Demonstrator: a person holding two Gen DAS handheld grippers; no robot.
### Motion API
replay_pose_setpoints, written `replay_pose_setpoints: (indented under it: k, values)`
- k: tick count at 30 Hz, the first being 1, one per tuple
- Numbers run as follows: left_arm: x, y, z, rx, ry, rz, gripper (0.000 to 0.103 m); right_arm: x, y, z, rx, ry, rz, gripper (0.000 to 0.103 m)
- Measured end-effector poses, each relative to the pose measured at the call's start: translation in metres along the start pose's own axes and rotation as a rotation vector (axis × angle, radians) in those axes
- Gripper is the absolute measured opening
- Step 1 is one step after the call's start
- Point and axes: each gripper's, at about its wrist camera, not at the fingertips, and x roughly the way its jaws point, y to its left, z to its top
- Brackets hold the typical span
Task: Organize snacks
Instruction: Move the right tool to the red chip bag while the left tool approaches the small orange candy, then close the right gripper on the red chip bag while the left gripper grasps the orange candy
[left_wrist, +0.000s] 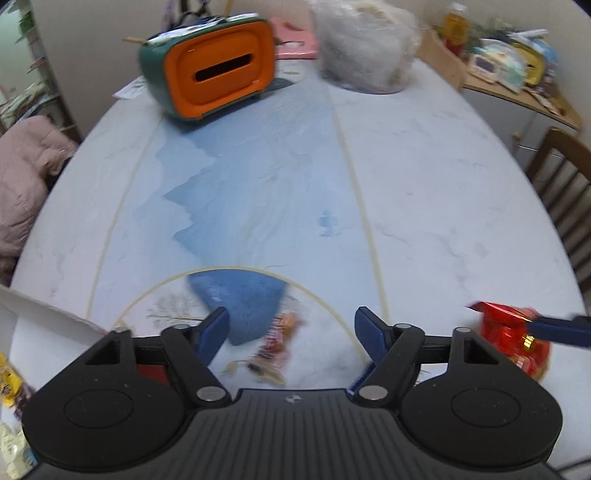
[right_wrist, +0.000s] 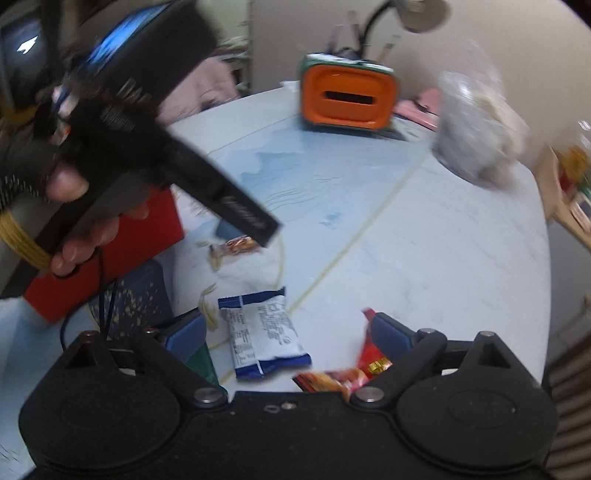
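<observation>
My left gripper (left_wrist: 291, 325) stands open low over the marble-pattern table (left_wrist: 424, 184). A small orange snack packet (left_wrist: 277, 339) lies blurred on the table between its blue fingers, apart from both pads. To the right lies a red foil packet (left_wrist: 513, 336), with a blue finger (left_wrist: 557, 326) of the other gripper over it. My right gripper (right_wrist: 286, 328) is open too. A white-and-blue packet (right_wrist: 264, 338) lies flat between its fingers. The red foil packet (right_wrist: 354, 373) sits by its right finger. A hand holds the left gripper (right_wrist: 221, 199) above the orange packet (right_wrist: 236, 245).
An orange-and-green tissue box (left_wrist: 218, 70) and a stuffed clear plastic bag (left_wrist: 365, 44) stand at the table's far side. A red box (right_wrist: 110, 258) and a dark blue box (right_wrist: 136, 299) lie at the left. A white box edge (left_wrist: 44, 317) and a wooden chair (left_wrist: 565, 177) flank the table.
</observation>
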Motion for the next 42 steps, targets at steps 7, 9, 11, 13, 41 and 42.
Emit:
replay_pose_setpoints:
  k: [7, 9, 11, 13, 41, 42]
  values:
    - [0.024, 0.0, -0.004, 0.009, 0.039, 0.023, 0.064, 0.005, -0.028, -0.005, 0.101, 0.011, -0.058, 0.094]
    - [0.032, 0.007, -0.003, -0.017, 0.059, 0.019, 0.059, 0.004, -0.041, -0.012, 0.145, 0.024, -0.079, 0.095]
    - [0.039, 0.011, -0.002, -0.029, 0.08, 0.008, 0.057, 0.004, -0.055, -0.019, 0.208, 0.037, -0.096, 0.095]
    - [0.044, 0.013, -0.002, -0.031, 0.095, 0.006, 0.055, 0.006, -0.067, -0.027, 0.279, 0.054, -0.119, 0.095]
    - [0.041, 0.02, -0.011, -0.078, 0.096, 0.006, 0.015, 0.028, -0.087, -0.063, 0.671, 0.121, -0.086, 0.069]
    - [0.038, 0.02, -0.012, -0.081, 0.094, 0.001, 0.015, 0.026, -0.086, -0.064, 0.672, 0.119, -0.086, 0.069]
